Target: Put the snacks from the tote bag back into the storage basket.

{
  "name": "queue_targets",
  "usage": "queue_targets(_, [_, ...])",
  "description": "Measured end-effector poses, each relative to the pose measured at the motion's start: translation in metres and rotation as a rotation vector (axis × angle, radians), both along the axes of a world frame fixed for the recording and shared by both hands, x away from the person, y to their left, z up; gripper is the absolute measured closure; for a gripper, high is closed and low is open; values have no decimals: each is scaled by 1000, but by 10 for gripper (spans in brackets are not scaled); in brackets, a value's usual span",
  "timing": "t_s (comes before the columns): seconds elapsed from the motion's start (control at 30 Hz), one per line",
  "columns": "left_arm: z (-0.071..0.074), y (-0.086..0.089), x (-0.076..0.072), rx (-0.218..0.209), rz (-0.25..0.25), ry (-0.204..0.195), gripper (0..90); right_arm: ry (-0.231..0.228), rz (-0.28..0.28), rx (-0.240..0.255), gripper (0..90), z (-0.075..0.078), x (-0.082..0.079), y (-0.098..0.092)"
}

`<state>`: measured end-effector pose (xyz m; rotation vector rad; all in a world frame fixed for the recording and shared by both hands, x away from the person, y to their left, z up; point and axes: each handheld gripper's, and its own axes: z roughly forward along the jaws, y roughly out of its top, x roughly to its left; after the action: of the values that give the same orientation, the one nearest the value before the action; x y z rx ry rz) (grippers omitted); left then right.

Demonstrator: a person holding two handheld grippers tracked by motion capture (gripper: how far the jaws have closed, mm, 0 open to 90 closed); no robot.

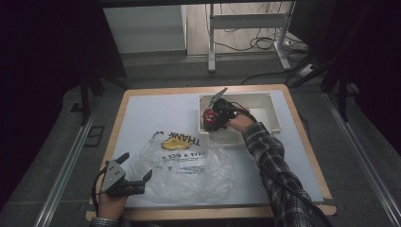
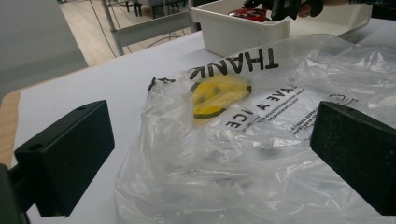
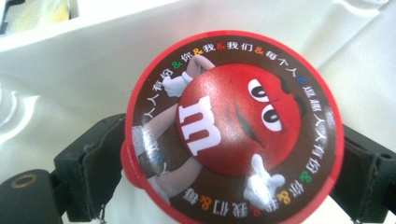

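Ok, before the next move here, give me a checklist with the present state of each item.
1. Candy tub between the right gripper jaws: ok.
2. Pads pressing firmly on the tub: cannot tell.
3. Tub inside the white bin: ok.
4. Left gripper jaws open: ok.
5. Left gripper holding the plastic bag: not ok, the bag only lies ahead of the jaws.
6. Bag mouth open for loading: cannot tell.

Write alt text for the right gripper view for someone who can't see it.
A round red candy tub, its brown lid printed with a red cartoon candy character, sits between the two black jaws of the right gripper, which stand at its sides. Behind it is the white plastic bin it lies in.
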<state>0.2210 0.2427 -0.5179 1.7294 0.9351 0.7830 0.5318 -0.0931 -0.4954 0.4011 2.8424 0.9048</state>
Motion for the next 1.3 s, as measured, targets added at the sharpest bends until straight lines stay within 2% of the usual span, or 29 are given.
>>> queue_targets(0.7, [0,-1,0,3,0,1,0,-25,3,17,78,12,-9,-4])
queue_targets(1.3, [0,-1,0,7,2,2,0,-42,-18,32,68,24,-17,-12])
